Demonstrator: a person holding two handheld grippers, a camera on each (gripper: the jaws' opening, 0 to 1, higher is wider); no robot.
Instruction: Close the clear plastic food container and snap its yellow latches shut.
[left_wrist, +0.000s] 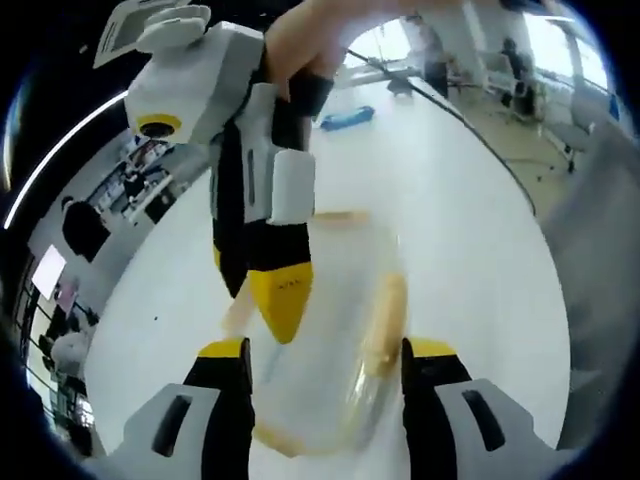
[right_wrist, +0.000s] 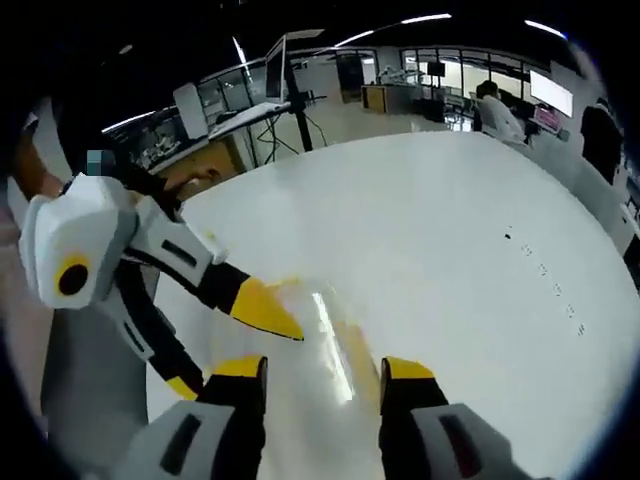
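Note:
The clear plastic container (left_wrist: 335, 330) lies blurred on the white table, with yellow latches (left_wrist: 385, 320) along its sides. My left gripper (left_wrist: 328, 352) is open, its jaws standing on either side of the container; whether they touch it I cannot tell. The right gripper (left_wrist: 268, 300) comes down from the upper left, one yellow fingertip over the container's left part. In the right gripper view the container (right_wrist: 330, 345) shows as a faint clear shape ahead of my open right gripper (right_wrist: 322, 370). The left gripper (right_wrist: 225, 345) reaches in there from the left, its yellow fingertip (right_wrist: 265, 308) at the container's edge.
The white table (right_wrist: 450, 230) stretches wide around the container. A blue object (left_wrist: 347, 119) lies far off on it. A person's hand (left_wrist: 310, 45) holds the right gripper. Desks, monitors and seated people (right_wrist: 495, 110) are beyond the table's far edge.

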